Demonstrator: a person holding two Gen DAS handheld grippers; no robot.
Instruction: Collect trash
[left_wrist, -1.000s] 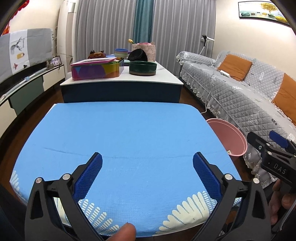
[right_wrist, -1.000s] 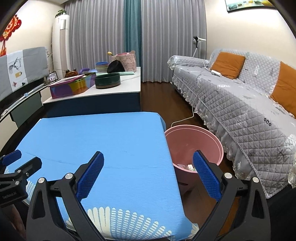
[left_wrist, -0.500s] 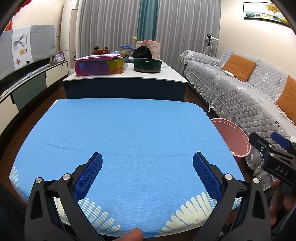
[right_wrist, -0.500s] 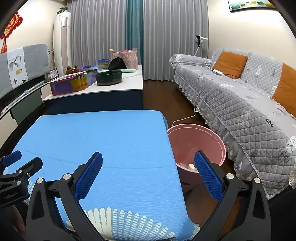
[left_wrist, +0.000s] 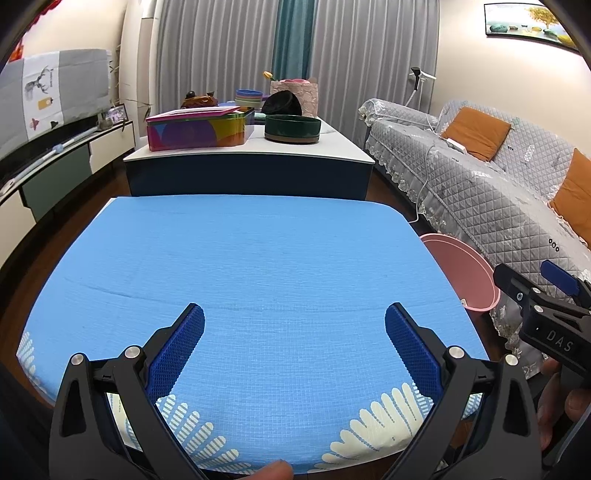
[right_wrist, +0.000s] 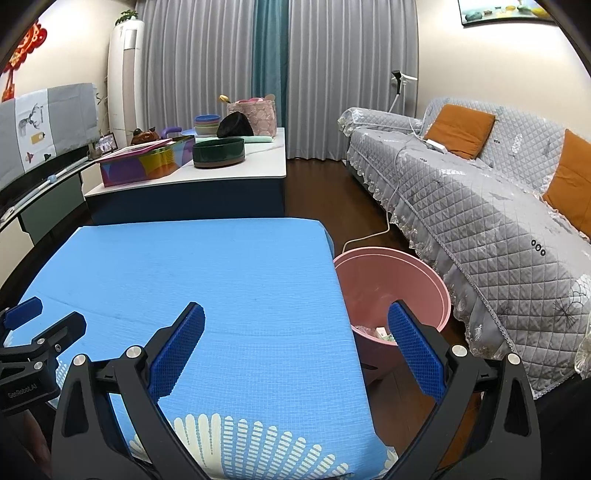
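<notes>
A pink trash bucket (right_wrist: 399, 280) stands on the floor right of the blue-covered table (right_wrist: 221, 280), with scraps of trash (right_wrist: 380, 332) at its bottom. It also shows in the left wrist view (left_wrist: 461, 273). My left gripper (left_wrist: 293, 350) is open and empty over the near part of the blue table (left_wrist: 240, 266). My right gripper (right_wrist: 293, 350) is open and empty over the table's right edge, its right finger in front of the bucket. No loose trash shows on the blue cloth.
A white-topped low table (left_wrist: 255, 155) behind holds a colourful tin (left_wrist: 195, 129), a dark green bowl (left_wrist: 291, 127) and other items. A grey quilted sofa (right_wrist: 480, 206) with orange cushions runs along the right. A TV cabinet (left_wrist: 48, 162) lines the left wall.
Both grippers have risen and tilted slightly, so the table and bucket sit a little lower in view. Both stay open and empty.
</notes>
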